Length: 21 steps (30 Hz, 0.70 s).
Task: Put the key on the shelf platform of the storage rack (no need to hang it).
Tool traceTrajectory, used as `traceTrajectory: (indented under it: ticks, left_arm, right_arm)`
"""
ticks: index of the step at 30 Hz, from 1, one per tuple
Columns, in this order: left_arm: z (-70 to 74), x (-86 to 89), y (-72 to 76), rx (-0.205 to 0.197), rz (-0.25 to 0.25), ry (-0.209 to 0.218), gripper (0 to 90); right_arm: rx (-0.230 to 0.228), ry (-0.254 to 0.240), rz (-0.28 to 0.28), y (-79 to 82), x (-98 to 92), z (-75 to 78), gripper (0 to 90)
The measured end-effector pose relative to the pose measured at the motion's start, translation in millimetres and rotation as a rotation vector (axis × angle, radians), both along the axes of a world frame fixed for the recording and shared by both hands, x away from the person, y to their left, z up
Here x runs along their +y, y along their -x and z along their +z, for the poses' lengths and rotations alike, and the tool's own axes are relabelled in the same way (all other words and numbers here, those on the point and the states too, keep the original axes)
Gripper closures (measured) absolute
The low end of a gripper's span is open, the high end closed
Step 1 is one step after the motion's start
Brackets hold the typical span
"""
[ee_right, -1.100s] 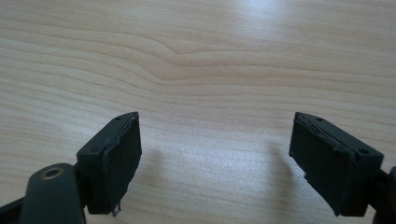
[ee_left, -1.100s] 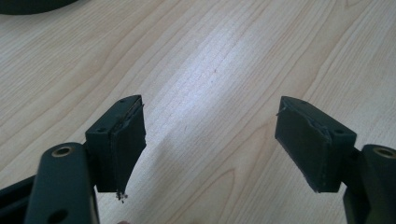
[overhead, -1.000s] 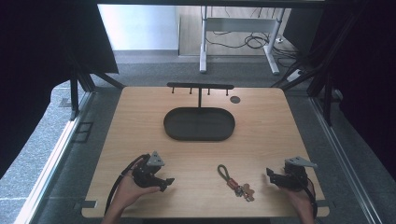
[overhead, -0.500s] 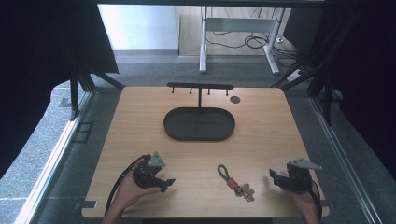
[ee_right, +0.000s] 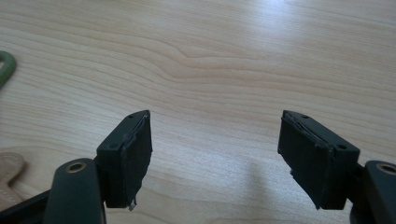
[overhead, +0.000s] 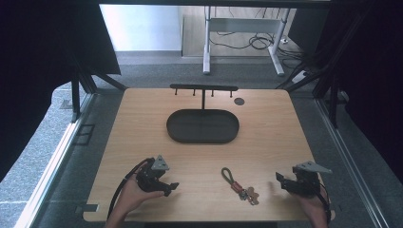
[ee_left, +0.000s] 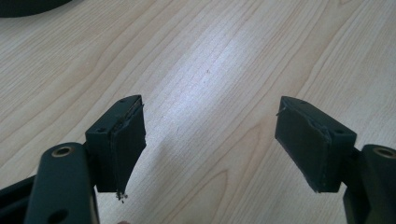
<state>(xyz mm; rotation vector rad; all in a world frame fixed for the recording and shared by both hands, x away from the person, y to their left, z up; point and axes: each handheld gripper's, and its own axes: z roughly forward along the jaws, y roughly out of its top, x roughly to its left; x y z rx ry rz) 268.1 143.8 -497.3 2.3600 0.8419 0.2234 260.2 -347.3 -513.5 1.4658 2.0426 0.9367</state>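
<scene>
A light wooden table (overhead: pixel 142 123) with a pale grain carries everything here. Toward its far side, near the middle, lies a dark oval tray (overhead: pixel 203 127), flat on the wood. Just behind the tray stands a black rack (overhead: pixel 203 88), a low bar with small hooks, on a thin post. A small dark round disc (overhead: pixel 239 101) sits near the rack's right end. Close to the near edge, right of the middle, lies a keyring (overhead: pixel 239 185): a green cord loop stretched toward the tray, with a small cluster of keys and a tan tag at its near end.
</scene>
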Motion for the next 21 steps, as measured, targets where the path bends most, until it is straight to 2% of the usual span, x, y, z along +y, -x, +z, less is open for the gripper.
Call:
traceTrajectory:
  ticks: [4, 7, 10, 13, 15, 21]
  left_arm:
    - [0.4, -0.5, 0.8, 0.000, -0.004, -0.006, 25.1]
    - [-0.1, 0.9, 0.0, 0.000, -0.003, -0.008, 25.1]
    - [0.8, 5.0, -0.6, 0.002, 0.002, 0.007, 25.0]
    - [0.9, 6.3, -0.8, 0.005, 0.004, 0.012, 25.1]
    - [1.2, 6.6, -0.6, 0.003, 0.002, 0.012, 25.1]
    - [4.8, 2.9, 2.8, -0.008, -0.006, 0.015, 25.1]
  right_arm:
    - [-0.002, 0.005, 0.012, 0.6, 4.7, 2.0, 27.4]
    - [0.019, 0.009, 0.020, 0.0, 7.9, 0.5, 28.4]
    - [0.030, -0.015, 0.027, 1.7, 8.2, 2.3, 29.2]
    - [0.031, -0.012, 0.028, 4.8, 10.6, 4.9, 29.5]
    - [0.033, 0.028, 0.046, 9.4, 15.9, 13.0, 29.6]
    - [0.040, 0.052, 0.070, 16.4, 22.7, 30.1, 30.4]
